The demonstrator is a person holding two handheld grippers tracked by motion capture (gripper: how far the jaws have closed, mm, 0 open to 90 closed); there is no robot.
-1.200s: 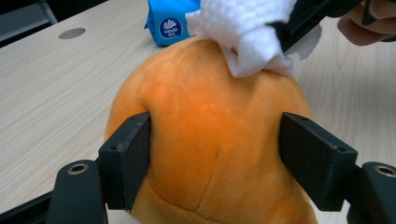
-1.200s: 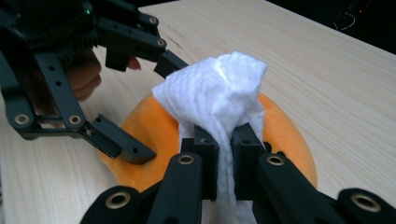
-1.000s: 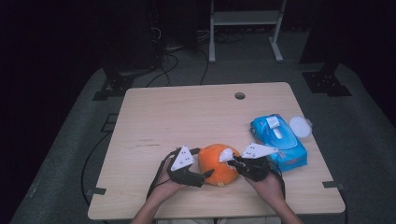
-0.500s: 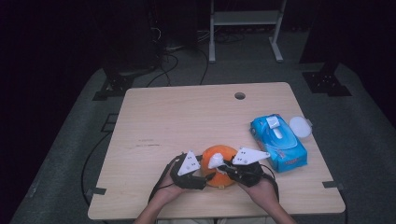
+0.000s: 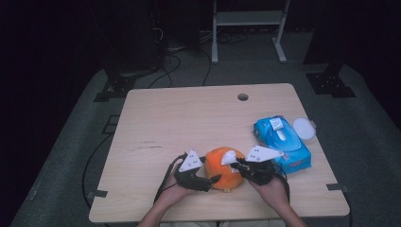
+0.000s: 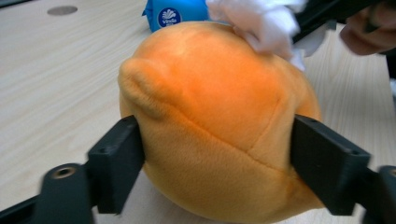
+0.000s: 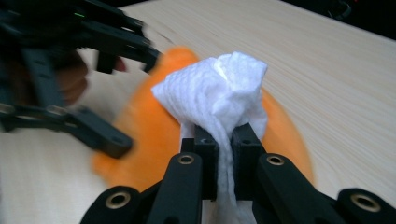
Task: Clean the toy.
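Two tools: we work both at the near edge of the surface, left tool and right tool facing each other across the toy.
Toy: orange plush ball, near centre of the surface, resting on it between our hands.
Left tool state: jaws part open and set against the plush ball's two flanks; they have just been closing and easing apart again, with the ball between them. We read this as a steadying grip.
Right tool state: jaws closed tight on a bunched white wipe, its wad pressed on the top of the ball.
Wipe pack: blue pack of wet wipes lies just right of the right hand, a white round lid on the surface at its far right corner.
Step in hand: wiping the plush clean, as we judge it.
Doing it well: we would keep the left grip firm but not crushing, stroke the wipe in short passes, and turn the ball to reach fresh fabric.
Change since earlier: both tools have drawn closer over the ball; the pack has not shifted.
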